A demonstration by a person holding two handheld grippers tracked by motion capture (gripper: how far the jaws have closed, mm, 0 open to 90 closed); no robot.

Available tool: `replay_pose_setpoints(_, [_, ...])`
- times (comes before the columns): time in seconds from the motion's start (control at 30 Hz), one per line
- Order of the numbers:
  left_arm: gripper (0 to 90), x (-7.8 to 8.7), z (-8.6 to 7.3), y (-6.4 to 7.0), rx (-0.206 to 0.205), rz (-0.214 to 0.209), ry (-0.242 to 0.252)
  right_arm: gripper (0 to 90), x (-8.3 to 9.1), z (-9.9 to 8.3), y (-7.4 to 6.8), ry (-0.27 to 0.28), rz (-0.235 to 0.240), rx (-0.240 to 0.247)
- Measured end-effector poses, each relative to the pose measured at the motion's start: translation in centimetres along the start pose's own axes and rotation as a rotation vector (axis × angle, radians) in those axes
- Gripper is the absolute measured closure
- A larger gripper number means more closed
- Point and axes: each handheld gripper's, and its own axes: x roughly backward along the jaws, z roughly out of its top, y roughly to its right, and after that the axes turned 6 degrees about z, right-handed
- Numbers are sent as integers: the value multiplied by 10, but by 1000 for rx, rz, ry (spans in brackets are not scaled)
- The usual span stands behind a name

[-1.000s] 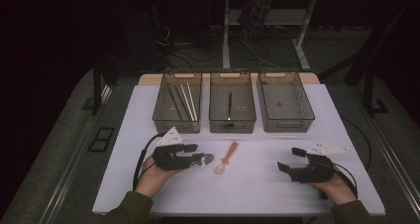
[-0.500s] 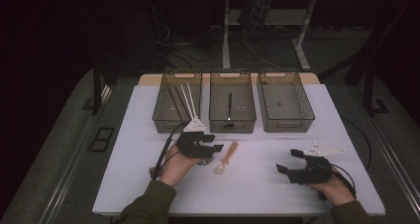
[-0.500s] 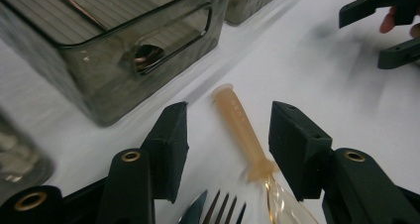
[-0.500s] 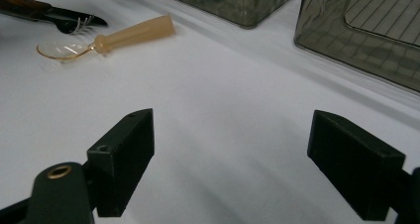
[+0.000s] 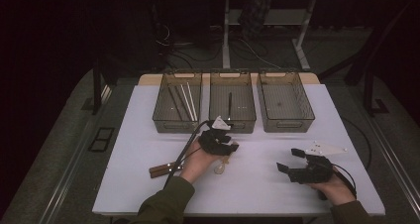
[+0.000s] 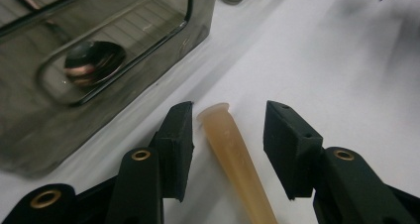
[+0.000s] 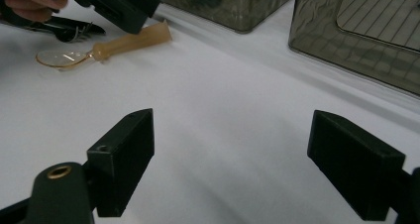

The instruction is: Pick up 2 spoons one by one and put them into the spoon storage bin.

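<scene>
A pale amber plastic spoon with a thick tapered handle point(image 6: 233, 149) lies flat on the white desk point(image 5: 148, 135), just in front of the middle one of three smoky transparent plastic bins point(image 5: 232, 108) that stand in a row along the far side. The left gripper point(image 6: 228, 135) is lowered over the handle's blunt end, its black fingers point(image 6: 178, 135) released and parted, one on each side of the handle with a gap at both sides, not clamping it. In the right gripper view the spoon's clear bowl point(image 7: 62, 58) points away from the bins, towards the person. Beside the spoon, under the left hand, lies a dark fork point(image 7: 74, 31). Left of the spoon and nearer the desk's front edge rests a utensil with a brown wooden handle point(image 5: 161, 170). The left bin point(image 5: 178, 102) holds pale thin sticks; the middle bin holds one dark thin utensil, and a dark spoon bowl shows through its handle cut-out in the left gripper view. The right gripper point(image 5: 292, 160) hangs well to the right of the spoon, low over bare desk, its fingers spread wide and grasping nothing
</scene>
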Motion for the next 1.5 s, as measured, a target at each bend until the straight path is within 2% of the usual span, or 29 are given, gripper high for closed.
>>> replay_pose_setpoints(0.07, [542,-5,1,2,-19,16,-24,177,0,0,0,1,-1,-1])
replay_pose_setpoints(0.17, [569,-10,0,2,-23,10,-57,177,0,0,0,3,-5,-2])
replay_pose_setpoints(0.27, [593,-11,-2,2,-23,2,-68,177,0,0,0,4,-5,-3])
replay_pose_setpoints(0.33, [598,-11,-2,3,-37,3,-75,177,0,0,0,4,-6,-4])
replay_pose_setpoints(0.53, [610,-11,-2,7,-67,26,-80,177,-1,0,0,1,-9,-1])
replay_pose_setpoints(0.87, [705,-10,-2,5,-54,28,-89,177,-1,0,0,-1,-13,2])
replay_pose_setpoints(0.93, [720,-10,-2,5,-36,30,-92,177,-1,0,0,-2,-13,2])
replay_pose_setpoints(1.07, [728,-9,-2,5,-25,27,-91,177,-1,0,0,-3,-14,6])
replay_pose_setpoints(1.5, [731,-7,0,7,-24,-12,-74,177,0,1,0,-3,-18,10])
